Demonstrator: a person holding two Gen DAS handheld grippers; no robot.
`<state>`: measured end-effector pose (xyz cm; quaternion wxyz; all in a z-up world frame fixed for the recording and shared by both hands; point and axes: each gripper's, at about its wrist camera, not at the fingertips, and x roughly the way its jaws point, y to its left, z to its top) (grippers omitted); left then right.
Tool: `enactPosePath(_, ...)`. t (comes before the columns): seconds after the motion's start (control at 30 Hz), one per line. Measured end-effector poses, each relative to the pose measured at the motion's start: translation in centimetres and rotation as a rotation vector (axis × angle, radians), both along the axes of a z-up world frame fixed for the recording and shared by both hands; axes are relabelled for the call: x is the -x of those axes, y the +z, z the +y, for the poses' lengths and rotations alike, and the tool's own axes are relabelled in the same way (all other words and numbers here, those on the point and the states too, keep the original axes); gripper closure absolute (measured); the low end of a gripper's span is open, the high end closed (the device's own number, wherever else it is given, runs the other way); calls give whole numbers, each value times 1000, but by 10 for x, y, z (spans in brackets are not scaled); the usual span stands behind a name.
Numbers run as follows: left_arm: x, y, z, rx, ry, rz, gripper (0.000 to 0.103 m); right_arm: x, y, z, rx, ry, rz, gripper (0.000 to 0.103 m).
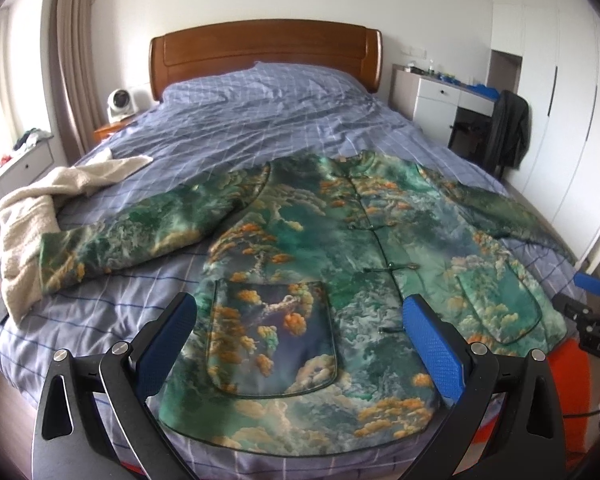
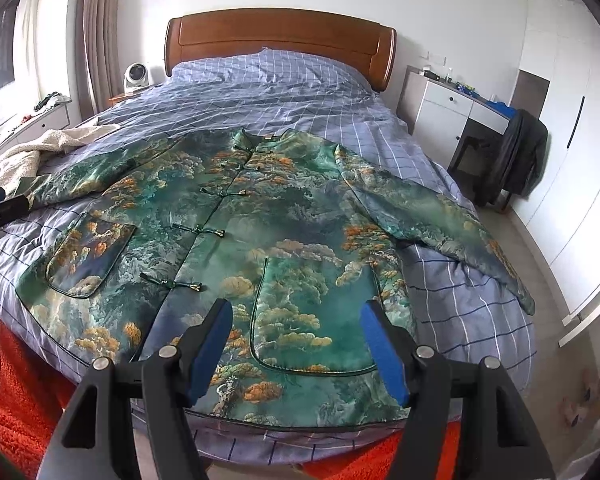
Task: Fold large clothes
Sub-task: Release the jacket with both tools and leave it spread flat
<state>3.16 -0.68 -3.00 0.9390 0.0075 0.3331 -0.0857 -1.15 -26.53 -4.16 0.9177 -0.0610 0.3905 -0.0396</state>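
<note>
A green jacket [image 1: 312,264] with an orange and cream cloud print lies flat, front up and buttoned, on the bed, both sleeves spread out; it also shows in the right wrist view [image 2: 260,248]. My left gripper [image 1: 300,320] is open and empty, above the jacket's lower left pocket near the hem. My right gripper [image 2: 296,328] is open and empty, above the lower right pocket near the hem. The right gripper's blue tip [image 1: 590,283] shows at the right edge of the left wrist view.
The bed has a blue checked cover [image 1: 240,128] and a wooden headboard [image 1: 266,54]. A cream fleece garment [image 1: 40,208] lies at the bed's left edge. A white desk [image 2: 452,116] and a chair with a dark coat [image 2: 516,156] stand to the right.
</note>
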Motion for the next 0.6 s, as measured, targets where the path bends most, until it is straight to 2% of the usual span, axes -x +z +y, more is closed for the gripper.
enactPosePath(0.6, -4, 0, 14, 2, 64, 11, 1, 1, -3, 5, -8, 13, 6, 35)
